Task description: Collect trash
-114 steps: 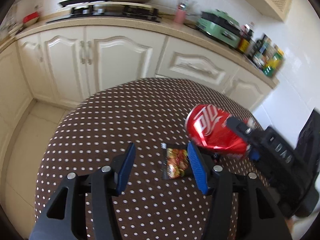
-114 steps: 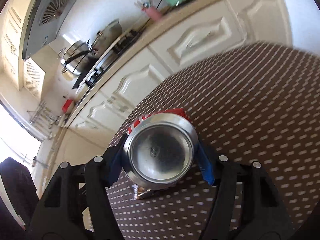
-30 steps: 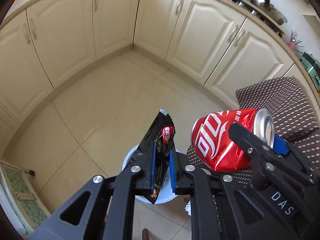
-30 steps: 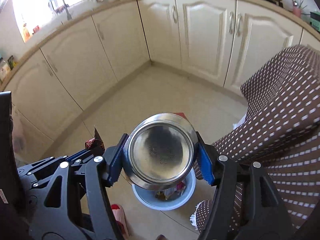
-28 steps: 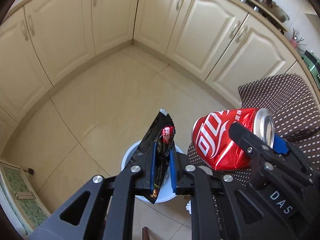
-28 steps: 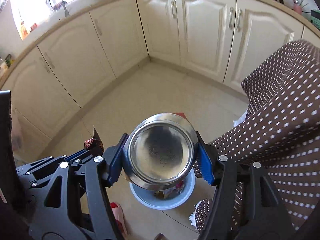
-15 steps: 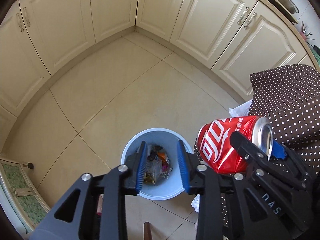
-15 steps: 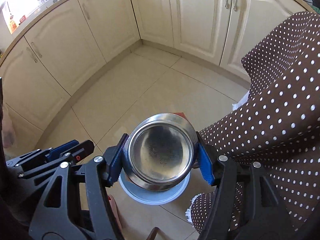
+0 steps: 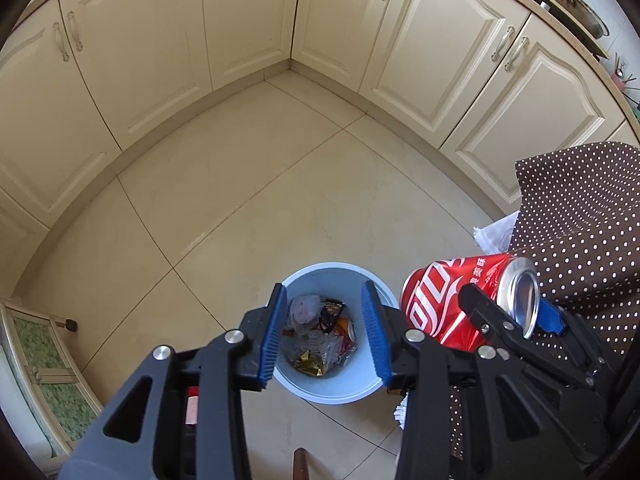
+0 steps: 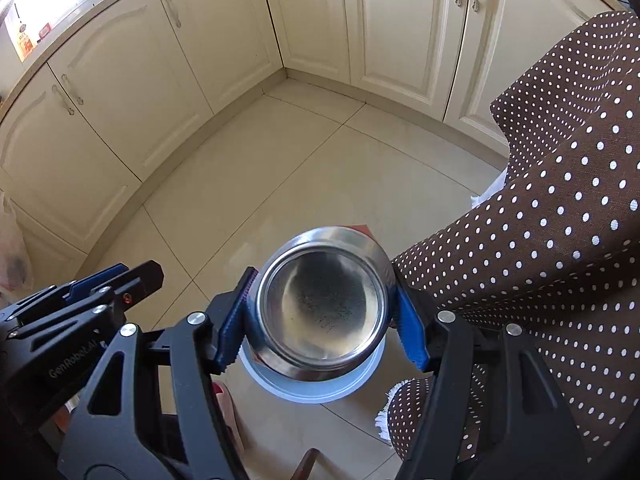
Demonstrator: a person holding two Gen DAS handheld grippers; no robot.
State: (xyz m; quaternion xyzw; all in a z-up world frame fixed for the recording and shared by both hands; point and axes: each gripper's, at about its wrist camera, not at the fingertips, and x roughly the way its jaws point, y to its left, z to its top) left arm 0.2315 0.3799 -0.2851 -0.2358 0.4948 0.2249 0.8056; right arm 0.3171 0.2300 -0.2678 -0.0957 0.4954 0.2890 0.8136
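Note:
A light blue trash bin (image 9: 316, 390) stands on the floor below, holding several wrappers (image 9: 320, 336). Above it hangs my left gripper (image 9: 326, 336); its jaws are opening and nothing is between them. A red soda can (image 9: 444, 304) is held at the right of the left wrist view. My right gripper (image 10: 322, 316) is shut on that can, whose silver bottom (image 10: 324, 304) fills the middle of the right wrist view. The bin's rim (image 10: 312, 394) peeks out under the can. At the left edge there, the left gripper (image 10: 116, 284) shows from the side.
Cream cabinet doors (image 9: 248, 32) wrap around the beige tiled floor (image 9: 256, 184). A table under a brown polka-dot cloth (image 10: 560, 240) rises on the right, close to the bin. A green-patterned mat (image 9: 44, 364) lies at the lower left, and a dark stick end (image 9: 301, 464) pokes up at the bottom.
The left gripper let go of the dark snack wrapper, which dropped into the bin, and its jaws spread apart. Both grippers sank toward the bin. The right grip on the can is unchanged.

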